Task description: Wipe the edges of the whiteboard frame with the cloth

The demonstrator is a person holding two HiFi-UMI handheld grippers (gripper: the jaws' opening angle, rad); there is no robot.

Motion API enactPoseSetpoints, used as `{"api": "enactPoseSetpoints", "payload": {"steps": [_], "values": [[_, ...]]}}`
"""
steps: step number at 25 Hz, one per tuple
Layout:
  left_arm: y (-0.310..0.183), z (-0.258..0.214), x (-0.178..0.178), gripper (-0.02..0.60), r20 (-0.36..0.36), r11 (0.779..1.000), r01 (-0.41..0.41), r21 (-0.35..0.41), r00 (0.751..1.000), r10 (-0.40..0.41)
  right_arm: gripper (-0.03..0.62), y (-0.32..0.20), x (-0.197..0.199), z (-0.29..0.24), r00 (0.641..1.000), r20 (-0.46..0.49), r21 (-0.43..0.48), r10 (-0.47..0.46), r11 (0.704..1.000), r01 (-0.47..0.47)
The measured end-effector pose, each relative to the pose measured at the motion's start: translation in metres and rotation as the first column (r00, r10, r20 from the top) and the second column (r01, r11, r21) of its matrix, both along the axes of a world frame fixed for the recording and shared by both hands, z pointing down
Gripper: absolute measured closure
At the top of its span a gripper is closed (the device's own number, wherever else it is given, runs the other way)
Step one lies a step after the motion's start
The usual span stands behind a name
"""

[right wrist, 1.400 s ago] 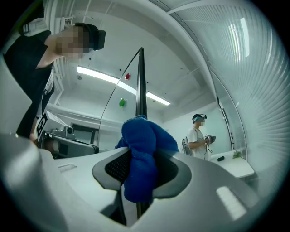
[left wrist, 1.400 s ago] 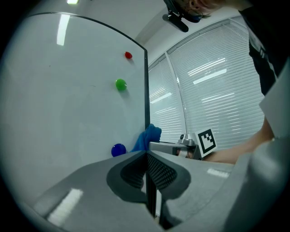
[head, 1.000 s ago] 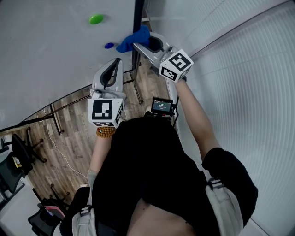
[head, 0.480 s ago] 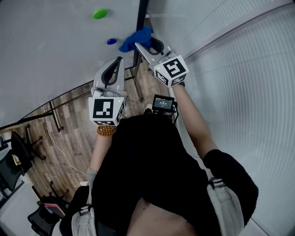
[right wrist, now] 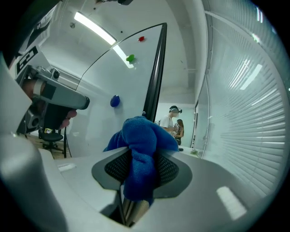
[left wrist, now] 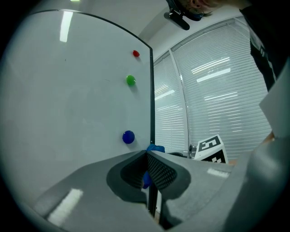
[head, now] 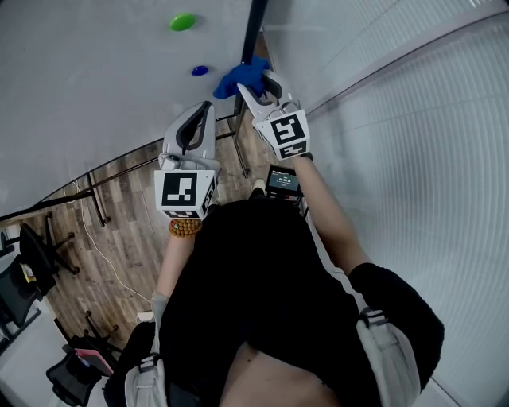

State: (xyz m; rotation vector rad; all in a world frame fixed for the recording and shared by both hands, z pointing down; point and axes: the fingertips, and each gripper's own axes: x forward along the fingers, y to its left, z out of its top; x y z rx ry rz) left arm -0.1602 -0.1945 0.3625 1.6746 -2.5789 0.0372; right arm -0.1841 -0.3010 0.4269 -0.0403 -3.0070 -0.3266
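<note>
The whiteboard [head: 95, 87] stands upright with a black frame edge [head: 256, 28] on its right side. My right gripper [head: 253, 79] is shut on a bunched blue cloth [head: 241, 77], which sits against that black edge low on the board. In the right gripper view the blue cloth [right wrist: 141, 149] bulges out between the jaws, with the frame edge [right wrist: 156, 72] rising just behind it. My left gripper [head: 199, 119] hangs shut and empty left of the edge, pointing at the board; its jaws meet in the left gripper view, where the frame edge [left wrist: 152, 95] runs up the middle.
Green [head: 183, 21] and blue [head: 200, 71] magnets stick to the board near the edge; a red one [left wrist: 136, 53] sits higher. Window blinds [head: 413, 143] fill the right. The board's stand legs [head: 95, 199] rest on wood floor, with chairs [head: 36, 262] at left. Two people [right wrist: 174, 122] stand beyond.
My right gripper has carried the cloth up and slightly left along the black frame edge, turning its marker cube. The left gripper has barely moved.
</note>
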Motion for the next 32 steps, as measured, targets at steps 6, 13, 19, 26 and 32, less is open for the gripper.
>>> {"api": "enactPoseSetpoints", "payload": {"steps": [6, 13, 19, 26, 32], "values": [[0.001, 0.002, 0.0, 0.482, -0.002, 1.0, 0.0, -0.003, 1.0, 0.0, 0.43, 0.0, 0.0, 0.006, 0.998, 0.0, 0.012, 0.068, 0.998, -0.068], [0.007, 0.008, -0.002, 0.482, -0.01, 1.0, 0.013, -0.014, 1.0, -0.013, 0.431, -0.007, 0.001, 0.017, 0.991, 0.017, -0.047, 0.135, 0.99, -0.134], [0.004, 0.008, -0.001, 0.482, -0.014, 1.0, 0.007, -0.018, 1.0, -0.007, 0.43, -0.011, 0.006, 0.023, 0.985, 0.035, -0.102, 0.168, 0.981, -0.164], [0.005, 0.011, -0.003, 0.482, -0.016, 0.999, 0.011, -0.03, 1.0, -0.011, 0.43, -0.013, 0.012, 0.031, 0.983, 0.027, -0.11, 0.182, 0.978, -0.178], [-0.001, 0.01, -0.001, 0.482, -0.016, 0.999, 0.0, -0.034, 1.0, 0.0, 0.439, -0.017, 0.02, 0.071, 0.986, -0.076, -0.145, 0.146, 0.977, -0.155]]}}
